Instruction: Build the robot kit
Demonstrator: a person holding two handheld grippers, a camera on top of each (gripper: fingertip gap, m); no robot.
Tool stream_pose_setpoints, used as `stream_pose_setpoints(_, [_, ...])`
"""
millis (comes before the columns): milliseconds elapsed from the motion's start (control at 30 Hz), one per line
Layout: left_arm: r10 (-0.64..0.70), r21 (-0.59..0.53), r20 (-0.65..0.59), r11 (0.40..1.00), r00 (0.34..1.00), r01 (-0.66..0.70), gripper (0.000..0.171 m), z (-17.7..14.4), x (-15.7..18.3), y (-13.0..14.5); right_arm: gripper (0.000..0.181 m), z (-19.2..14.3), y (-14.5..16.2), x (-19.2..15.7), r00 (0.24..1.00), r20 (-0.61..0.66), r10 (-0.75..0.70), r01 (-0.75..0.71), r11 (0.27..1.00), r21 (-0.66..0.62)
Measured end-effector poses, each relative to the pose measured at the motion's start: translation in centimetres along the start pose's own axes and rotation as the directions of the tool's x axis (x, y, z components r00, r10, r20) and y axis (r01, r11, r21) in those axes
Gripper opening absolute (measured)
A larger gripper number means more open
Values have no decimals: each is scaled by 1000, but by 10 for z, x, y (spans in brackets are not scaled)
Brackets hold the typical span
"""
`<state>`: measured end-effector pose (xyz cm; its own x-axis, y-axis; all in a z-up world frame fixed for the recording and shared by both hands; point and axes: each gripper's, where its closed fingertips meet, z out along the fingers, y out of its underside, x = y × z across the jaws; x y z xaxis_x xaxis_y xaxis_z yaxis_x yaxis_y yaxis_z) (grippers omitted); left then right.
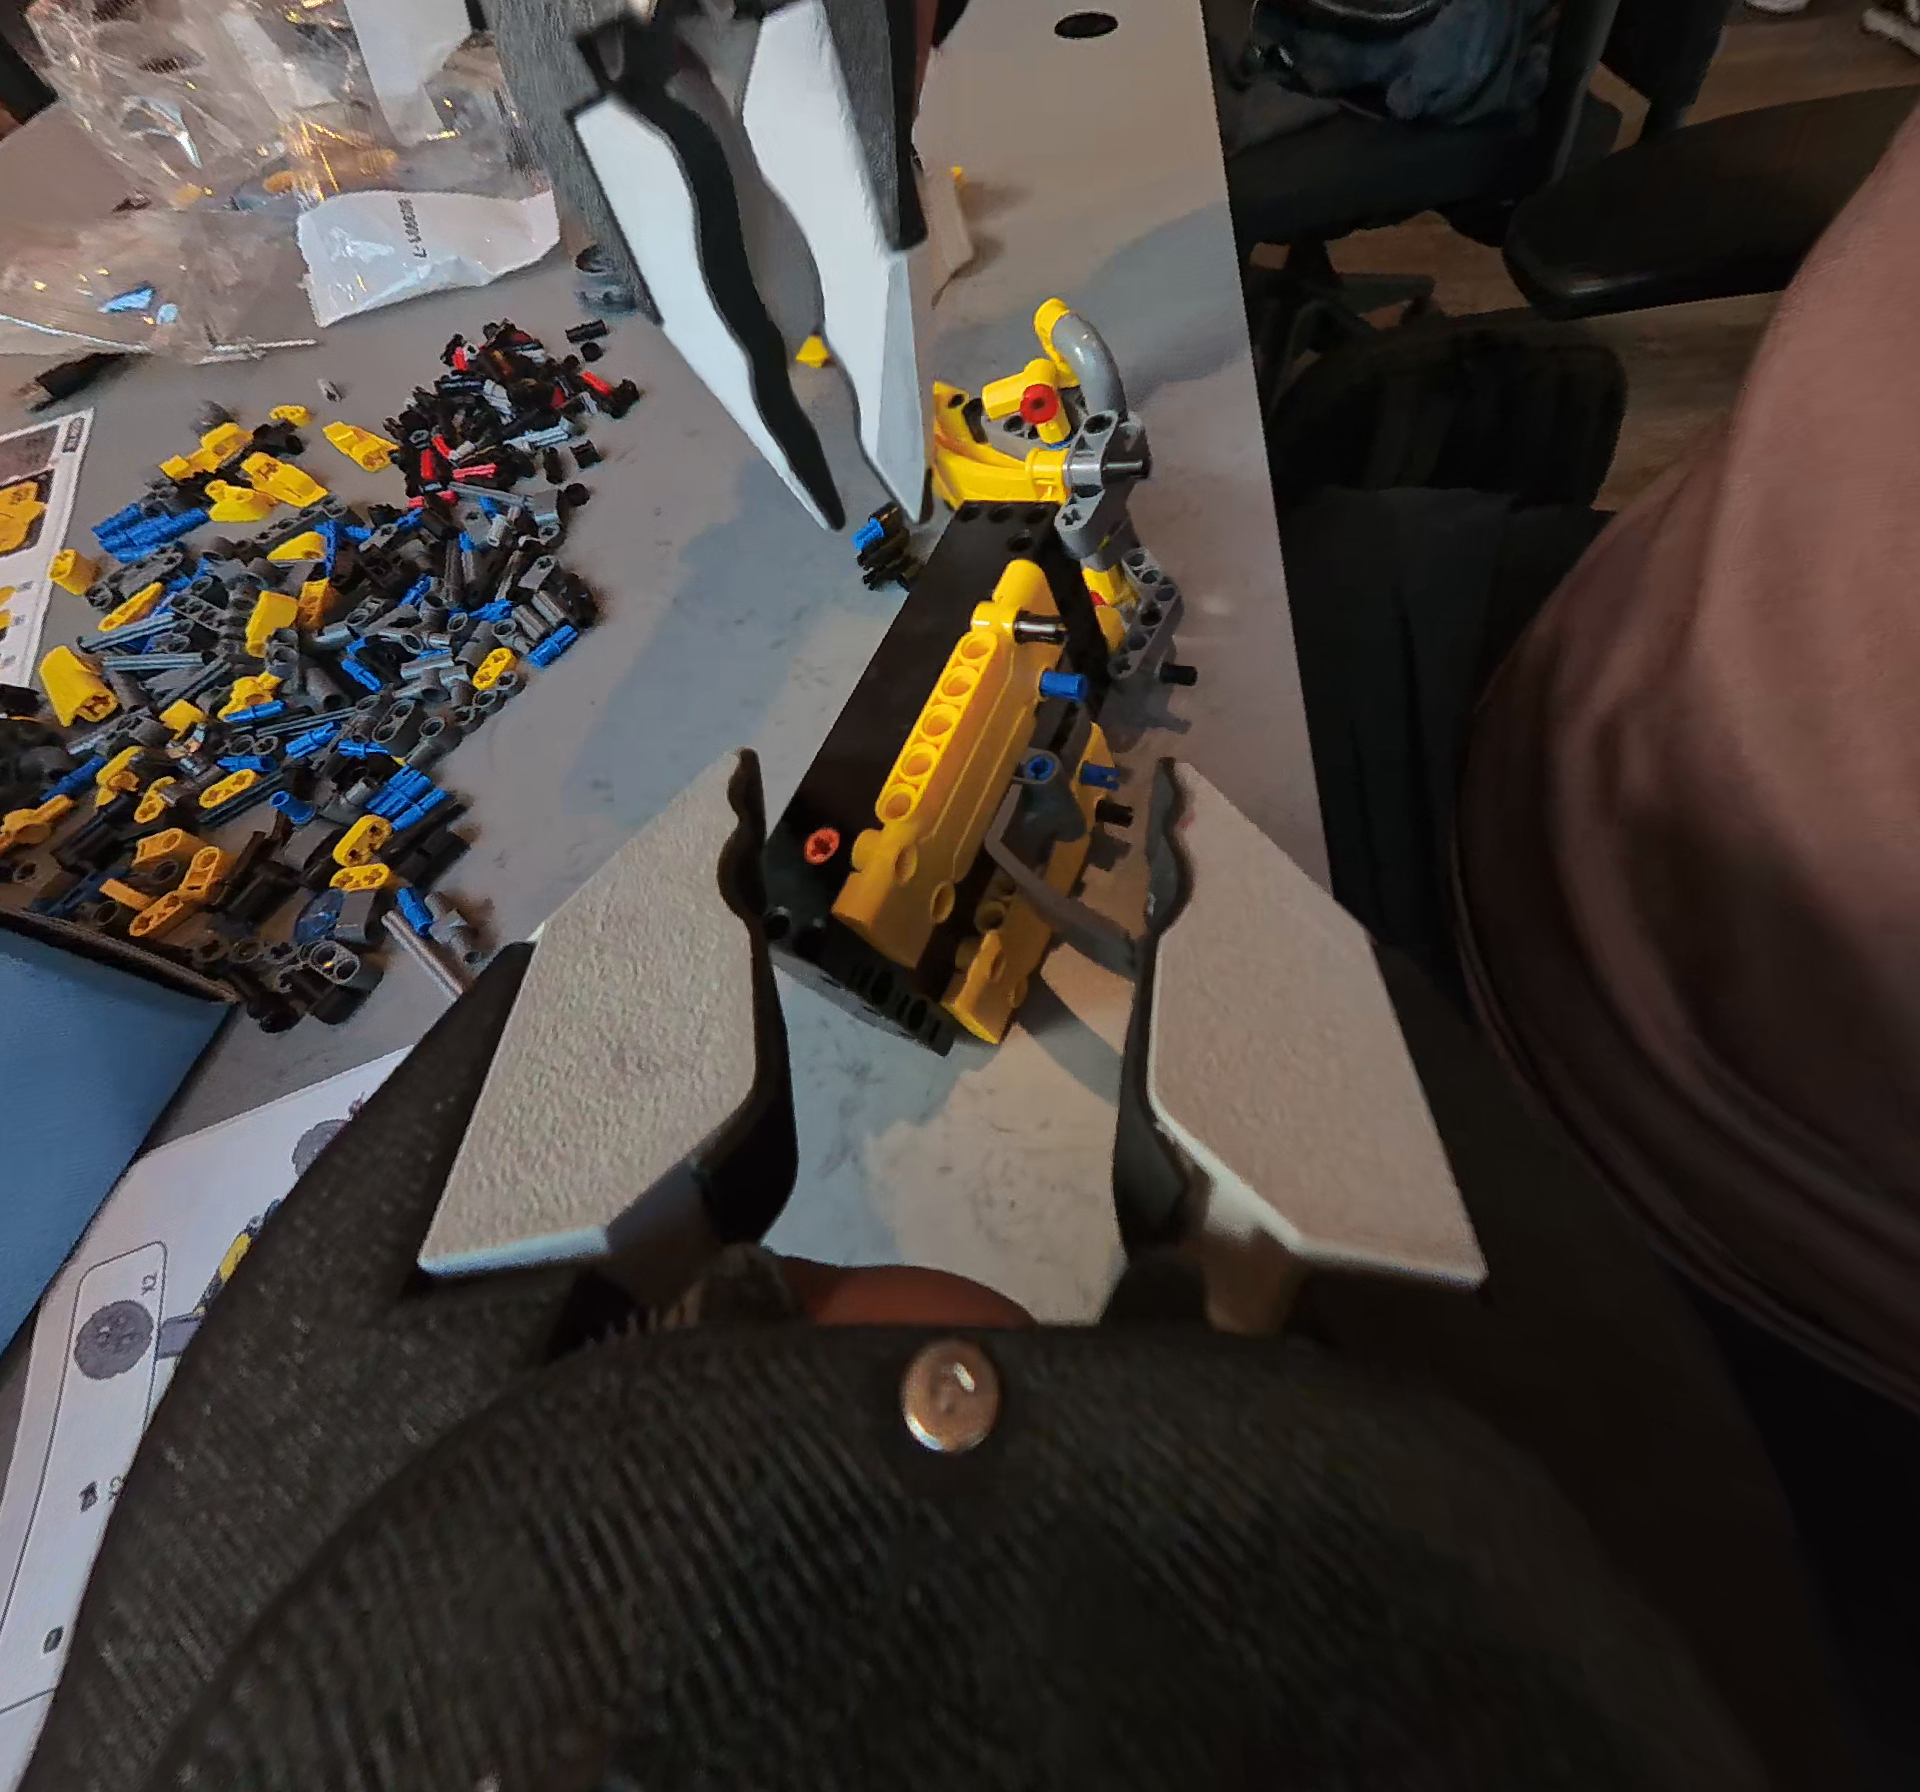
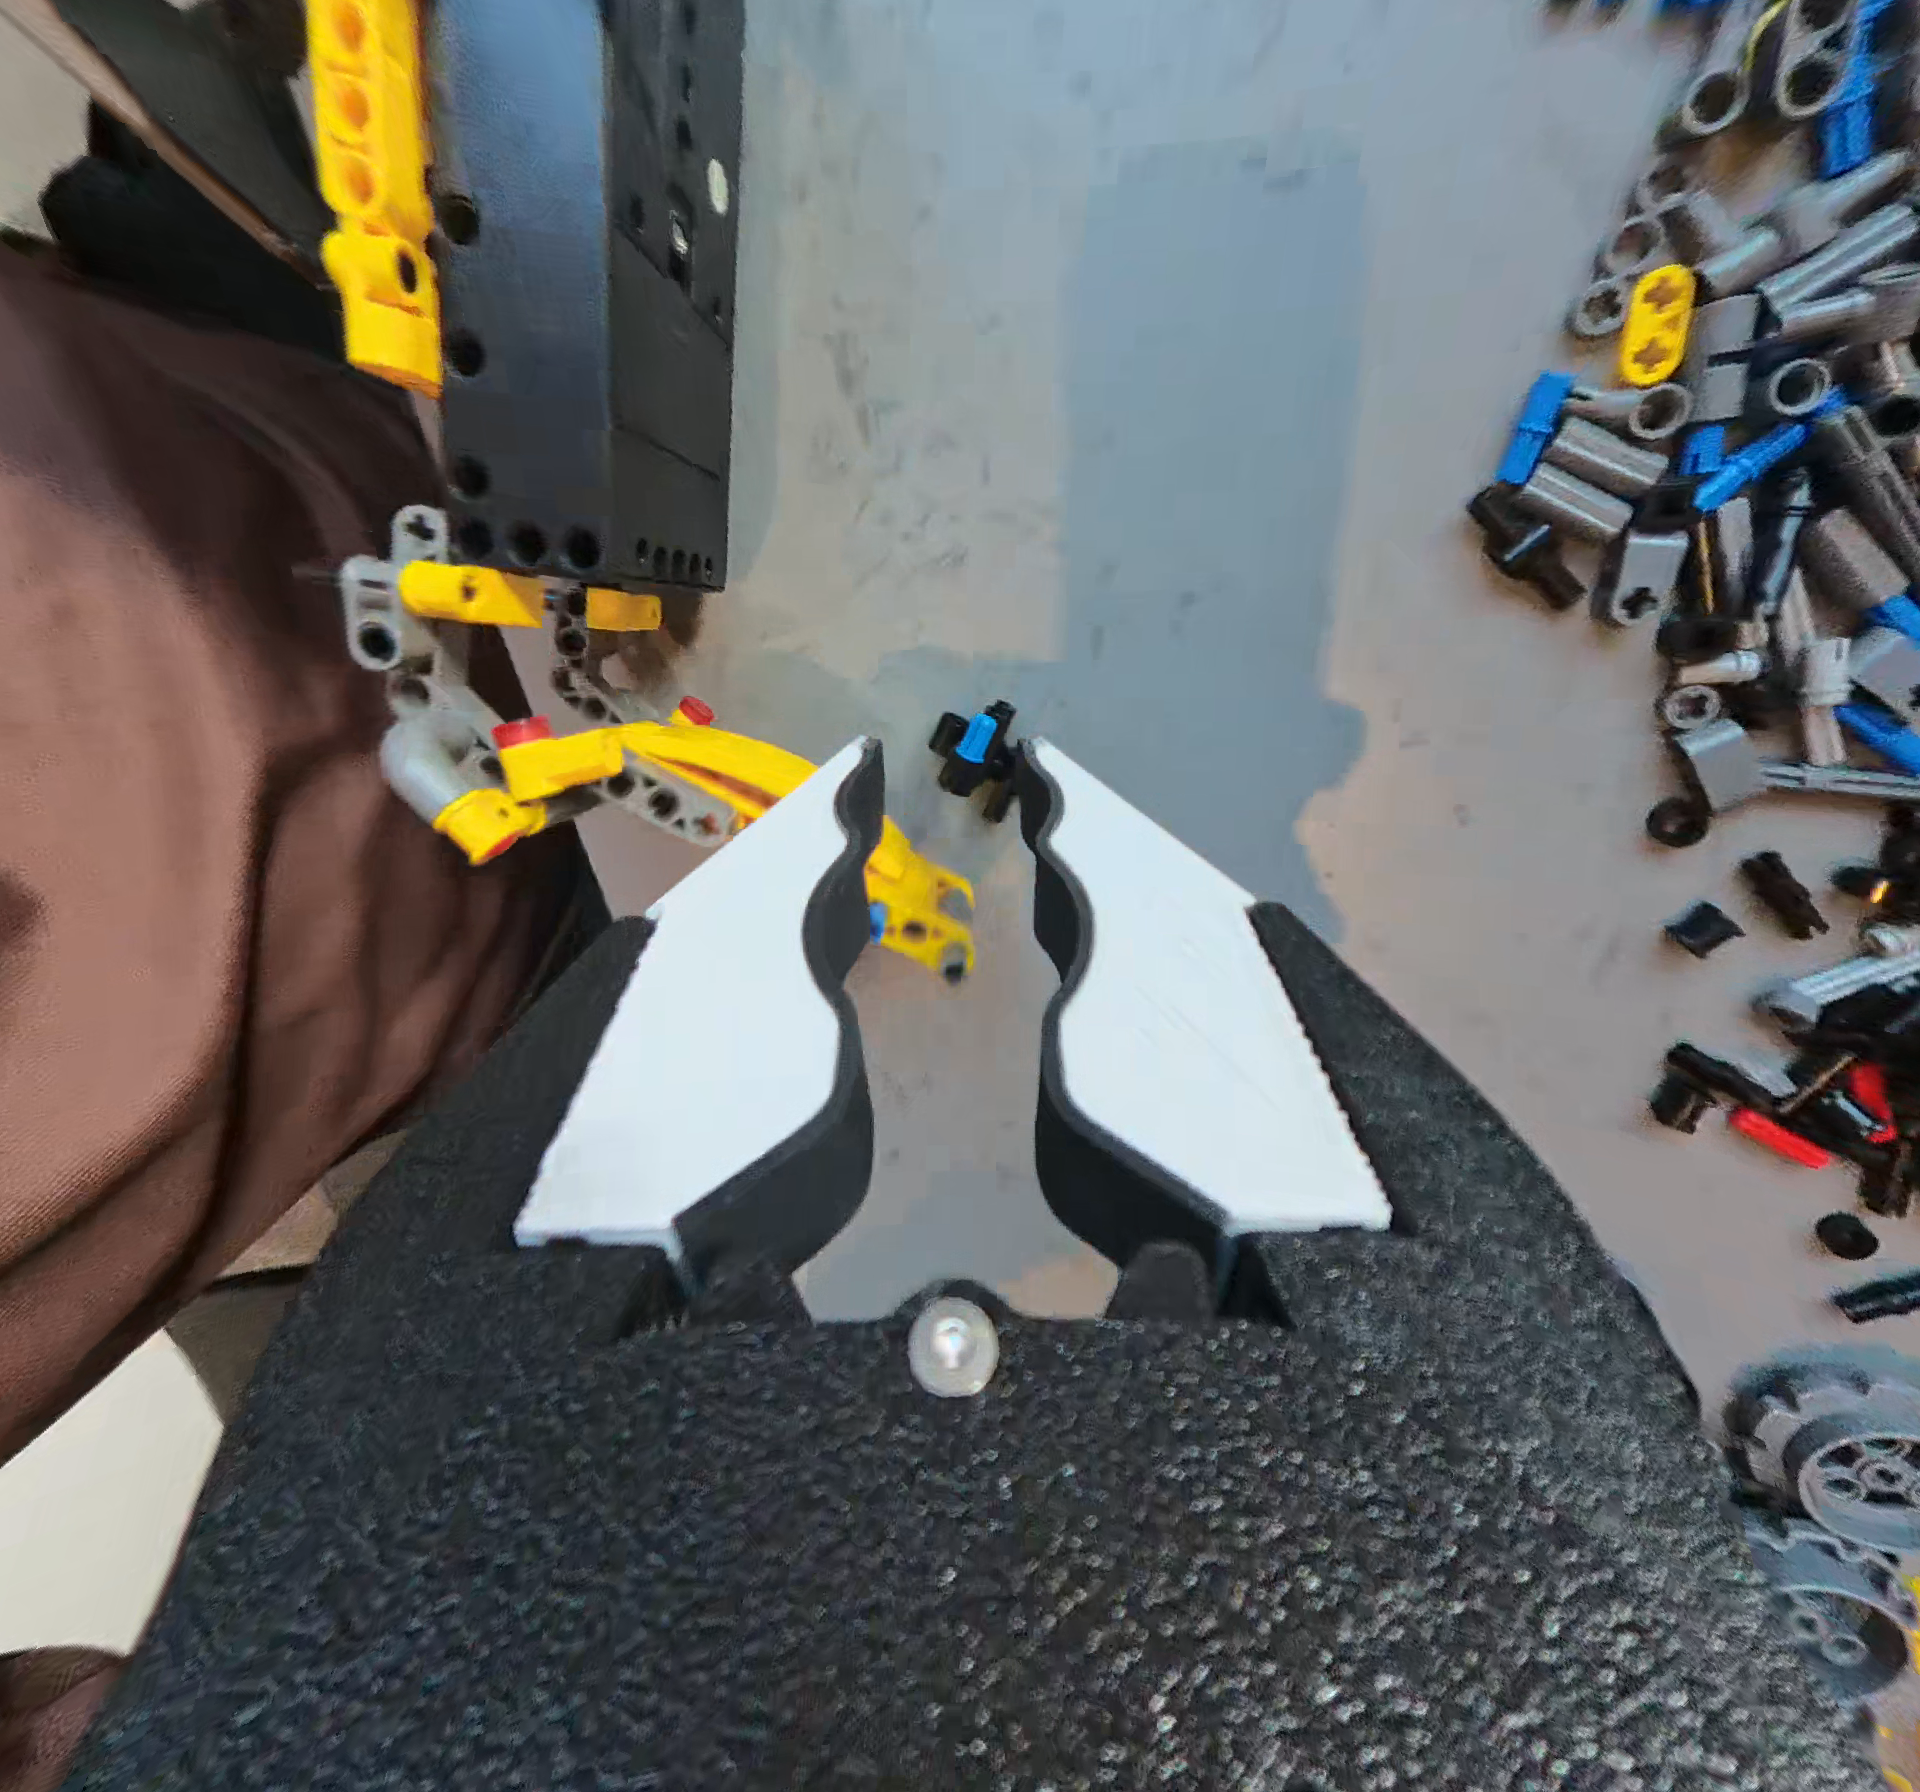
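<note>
Yellow-black model lies on desk, frame centre, between the spread fingers of left gripper. Right gripper, parted, tips flank small blue-black connector. Loose parts left.

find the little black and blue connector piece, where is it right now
The small black and blue connector lies on the grey table, just beyond the open right gripper, beside the yellow and black model and apart from the loose parts pile.
</note>
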<state>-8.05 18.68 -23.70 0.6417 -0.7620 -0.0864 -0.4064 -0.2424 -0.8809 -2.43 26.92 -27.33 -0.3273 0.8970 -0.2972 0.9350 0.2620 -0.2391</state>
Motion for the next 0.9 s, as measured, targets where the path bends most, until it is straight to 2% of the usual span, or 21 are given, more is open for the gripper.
stream_pose_setpoints(100, [-10,46,-8,999,1000,10,73,-7,-1,-5,14,8,6,-1,999,51,19,-13,995,-98])
stream_pose_setpoints(200, [-22,108,-22,994,1000,24,73,-14,0,-13,6,9,4,-3,997,76,12,-3,993,-114])
stream_pose_setpoints(267, [-30,145,-13,989,999,32,72,-19,-3,-19,4,4,-3,2,999,23,-41,42,997,-66])
stream_pose_setpoints(367, [-90,161,60,984,994,79,65,-26,-18,-26,4,-13,-26,5,984,-95,-151,160,981,106])
stream_pose_setpoints(467, [-148,180,114,976,982,127,54,-30,-30,-36,4,-36,-53,-1,947,-228,-225,289,907,307])
stream_pose_setpoints(600, [-191,129,211,978,959,166,41,-24,-46,-40,4,-67,-76,-24,864,-415,-286,479,724,497])
stream_pose_setpoints(700, [-223,107,188,973,956,206,47,-9,-42,-47,4,-82,-82,-41,790,-547,-278,585,607,537])
stream_pose_setpoints(800, [-245,159,129,962,961,224,43,2,-32,-62,4,-83,-79,-54,759,-595,-265,623,561,545])
stream_pose_setpoints(900, [-237,184,130,960,963,212,30,7,-28,-69,4,-80,-73,-60,760,-601,-247,623,539,567])
